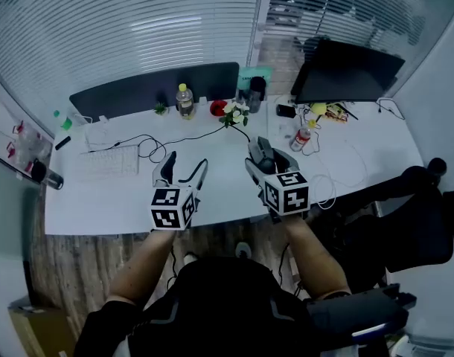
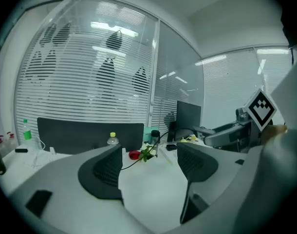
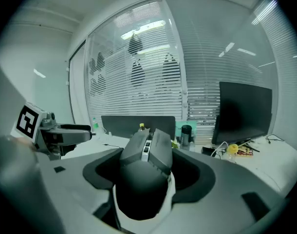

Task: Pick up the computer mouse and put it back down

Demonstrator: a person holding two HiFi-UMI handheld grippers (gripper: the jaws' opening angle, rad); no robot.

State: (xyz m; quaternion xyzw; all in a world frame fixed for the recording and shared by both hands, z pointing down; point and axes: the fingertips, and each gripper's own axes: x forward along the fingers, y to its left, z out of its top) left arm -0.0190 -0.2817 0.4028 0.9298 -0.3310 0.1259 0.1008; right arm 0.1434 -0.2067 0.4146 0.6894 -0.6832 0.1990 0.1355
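The right gripper (image 3: 148, 179) has its fingers spread wide, clamped on the flanks of the computer mouse (image 3: 147, 152). The mouse is dark grey and angular, with a rounded rear, two split buttons and a pale wheel strip between them. It is held over the white surface (image 1: 123, 199), at 5 o'clock from the flowers (image 1: 234, 113). At its 9 o'clock, the left gripper (image 2: 148, 162) has its fingers wide apart and empty.
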